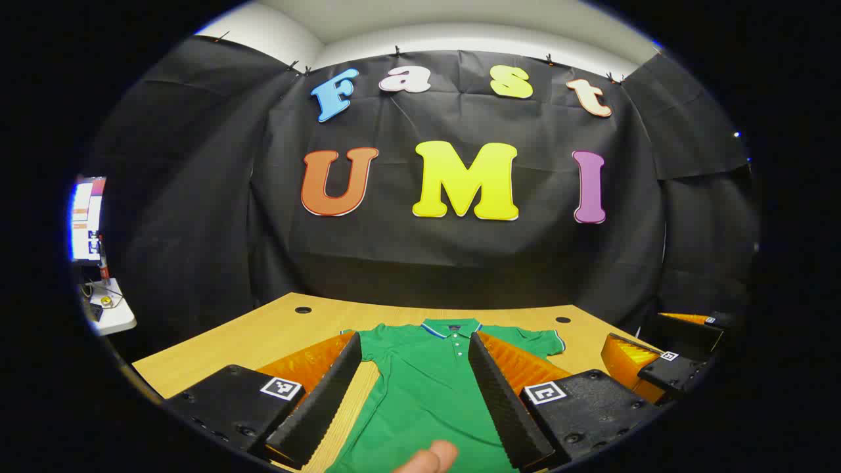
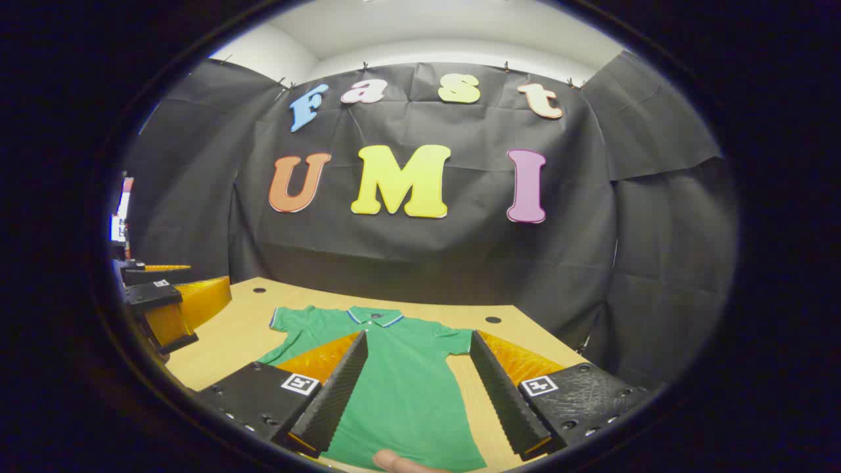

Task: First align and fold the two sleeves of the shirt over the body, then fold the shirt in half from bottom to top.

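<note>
The green shirt [image 1: 427, 394] lay flat on the wooden tabletop [image 1: 263, 332], collar at the far side, straight ahead of both hand-held grippers. Both short sleeves were spread out to the sides, so no fold seemed to be made yet.

In the left gripper view, the left hand-held gripper [image 1: 415, 401] hung above the near part of the shirt with its jaws wide apart and nothing between them. The shirt body and the button placket showed in the gap. The right hand-held gripper [image 1: 647, 368] appeared far off to its right side. In the right gripper view, the right hand-held gripper [image 2: 417, 394] was also wide open and empty, above the shirt's right half, with one sleeve [image 2: 456, 341] just ahead between its fingers. A fingertip [image 2: 394, 462] of the person showed at the near edge.

The step in hand was, in my judgement, the first sleeve fold. To do it well, each hand-held gripper should go outward to its own sleeve, come down low, and pinch only the sleeve edge, not the body under it. Then the sleeves should be carried inward together, so that both fold lines stay parallel and even. Lifting too high could drag the whole shirt out of place.
</note>
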`<state>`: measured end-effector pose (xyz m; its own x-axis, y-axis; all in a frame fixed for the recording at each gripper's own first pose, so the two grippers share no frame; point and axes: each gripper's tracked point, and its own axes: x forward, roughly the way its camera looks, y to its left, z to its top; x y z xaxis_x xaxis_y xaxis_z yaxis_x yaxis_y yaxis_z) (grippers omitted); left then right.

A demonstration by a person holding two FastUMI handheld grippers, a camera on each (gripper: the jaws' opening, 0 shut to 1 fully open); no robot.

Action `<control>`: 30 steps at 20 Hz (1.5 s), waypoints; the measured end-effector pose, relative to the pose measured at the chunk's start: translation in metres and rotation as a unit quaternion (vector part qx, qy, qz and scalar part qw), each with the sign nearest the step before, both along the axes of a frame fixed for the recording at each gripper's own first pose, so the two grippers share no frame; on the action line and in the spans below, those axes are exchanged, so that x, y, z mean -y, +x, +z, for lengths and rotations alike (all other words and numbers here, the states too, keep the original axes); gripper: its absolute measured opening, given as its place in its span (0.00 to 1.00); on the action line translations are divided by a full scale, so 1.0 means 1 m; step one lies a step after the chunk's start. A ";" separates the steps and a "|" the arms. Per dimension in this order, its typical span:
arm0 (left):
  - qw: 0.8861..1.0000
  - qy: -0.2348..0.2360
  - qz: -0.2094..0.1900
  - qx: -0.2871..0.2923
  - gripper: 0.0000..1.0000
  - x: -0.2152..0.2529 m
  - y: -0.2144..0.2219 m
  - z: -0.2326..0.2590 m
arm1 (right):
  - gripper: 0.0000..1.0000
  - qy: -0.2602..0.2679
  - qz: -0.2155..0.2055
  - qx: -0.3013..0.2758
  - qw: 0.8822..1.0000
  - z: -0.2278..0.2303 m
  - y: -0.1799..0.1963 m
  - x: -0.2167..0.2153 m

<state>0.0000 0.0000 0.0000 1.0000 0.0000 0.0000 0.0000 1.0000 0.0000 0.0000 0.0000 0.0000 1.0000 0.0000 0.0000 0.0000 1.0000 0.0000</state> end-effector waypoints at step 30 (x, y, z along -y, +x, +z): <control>0.999 0.025 0.034 0.013 1.00 0.004 0.008 0.004 | 0.95 0.000 -0.022 -0.033 0.999 -0.027 0.041 0.025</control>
